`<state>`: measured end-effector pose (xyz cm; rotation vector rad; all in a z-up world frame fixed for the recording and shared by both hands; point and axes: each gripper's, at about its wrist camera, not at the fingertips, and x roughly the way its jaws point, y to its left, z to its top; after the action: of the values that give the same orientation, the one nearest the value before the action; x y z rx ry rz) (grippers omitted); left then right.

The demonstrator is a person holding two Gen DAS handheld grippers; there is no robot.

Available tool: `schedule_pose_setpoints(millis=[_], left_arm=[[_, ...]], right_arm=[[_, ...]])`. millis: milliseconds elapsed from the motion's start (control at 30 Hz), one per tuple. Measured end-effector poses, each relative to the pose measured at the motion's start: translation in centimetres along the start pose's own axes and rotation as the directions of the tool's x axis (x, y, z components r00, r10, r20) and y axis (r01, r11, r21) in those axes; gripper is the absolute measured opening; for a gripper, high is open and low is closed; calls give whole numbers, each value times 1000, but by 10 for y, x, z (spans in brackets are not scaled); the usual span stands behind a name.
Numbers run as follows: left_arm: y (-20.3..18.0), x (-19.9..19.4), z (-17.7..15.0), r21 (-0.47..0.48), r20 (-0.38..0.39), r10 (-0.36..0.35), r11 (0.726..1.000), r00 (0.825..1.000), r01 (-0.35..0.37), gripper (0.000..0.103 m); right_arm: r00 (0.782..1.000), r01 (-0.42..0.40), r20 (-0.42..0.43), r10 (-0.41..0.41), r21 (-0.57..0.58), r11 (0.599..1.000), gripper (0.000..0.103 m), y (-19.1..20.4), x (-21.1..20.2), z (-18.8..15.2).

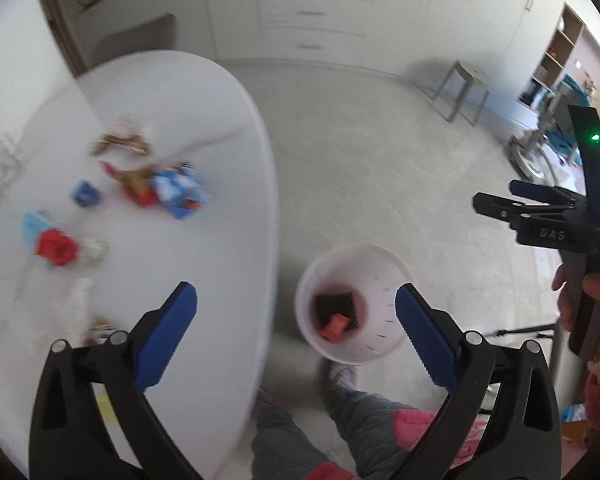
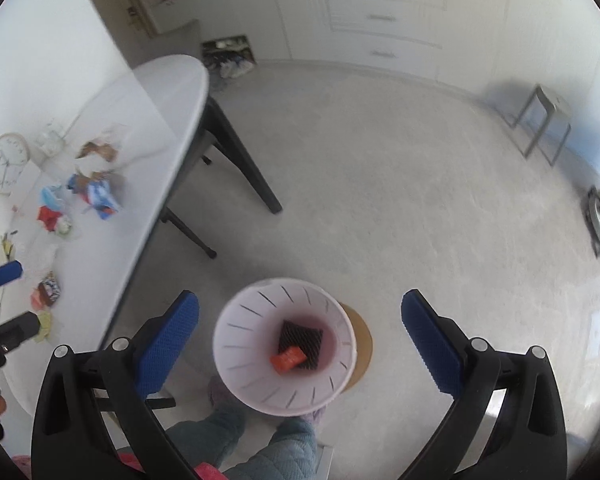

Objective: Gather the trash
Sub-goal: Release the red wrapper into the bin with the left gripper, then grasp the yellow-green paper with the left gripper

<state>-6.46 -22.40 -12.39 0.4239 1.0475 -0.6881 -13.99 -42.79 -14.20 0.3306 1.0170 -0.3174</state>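
Observation:
A white waste bin (image 1: 380, 280) stands on the floor beside the white table (image 1: 220, 120). Inside it lie a black piece (image 1: 336, 304) and an orange-red scrap (image 1: 334, 328). My left gripper (image 1: 296, 296) is open and empty, above the table's edge and the bin. My right gripper (image 2: 299, 300) hangs open and empty straight over the bin (image 2: 236, 340). Crumpled wrappers litter the table: a red one (image 1: 56, 246), a blue-and-white one (image 1: 178, 190), a brown one (image 1: 120, 144). In the left wrist view the right gripper (image 1: 494, 196) shows at the right, in a hand.
A round clock (image 2: 7, 162) leans at the table's wall side. Dark table legs (image 2: 240, 156) slant down to the floor. A grey stool (image 2: 544, 124) stands far right, drawers (image 2: 380, 16) along the back wall. The person's legs and slippers (image 1: 340, 376) are beside the bin.

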Motion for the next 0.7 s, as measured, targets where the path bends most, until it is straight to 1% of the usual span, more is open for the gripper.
schedule_pose_setpoints(millis=[67, 167, 267, 400, 467, 600, 700], left_arm=[[26, -21, -8, -24, 20, 41, 999, 999, -40, 95], [60, -42, -23, -59, 32, 97, 994, 995, -95, 95], [96, -54, -49, -102, 17, 155, 983, 988, -152, 95], [133, -57, -80, -165, -5, 165, 973, 986, -163, 95], [144, -56, -95, -172, -9, 161, 972, 987, -160, 95], [156, -42, -119, -109, -15, 143, 983, 990, -144, 95], [162, -25, -135, -61, -28, 111, 992, 993, -112, 95]], right_arm=[[999, -25, 21, 26, -38, 999, 101, 22, -8, 11], [997, -53, 46, 57, -72, 996, 101, 54, -16, 25], [993, -89, 66, 95, -91, 992, 101, 84, -23, 35], [988, -122, 75, 133, -134, 983, 101, 128, -27, 45], [987, -129, 72, 143, -170, 977, 101, 153, -27, 48], [988, -133, 50, 147, -222, 966, 101, 193, -23, 45], [987, -151, 19, 161, -242, 958, 101, 217, -18, 39]])
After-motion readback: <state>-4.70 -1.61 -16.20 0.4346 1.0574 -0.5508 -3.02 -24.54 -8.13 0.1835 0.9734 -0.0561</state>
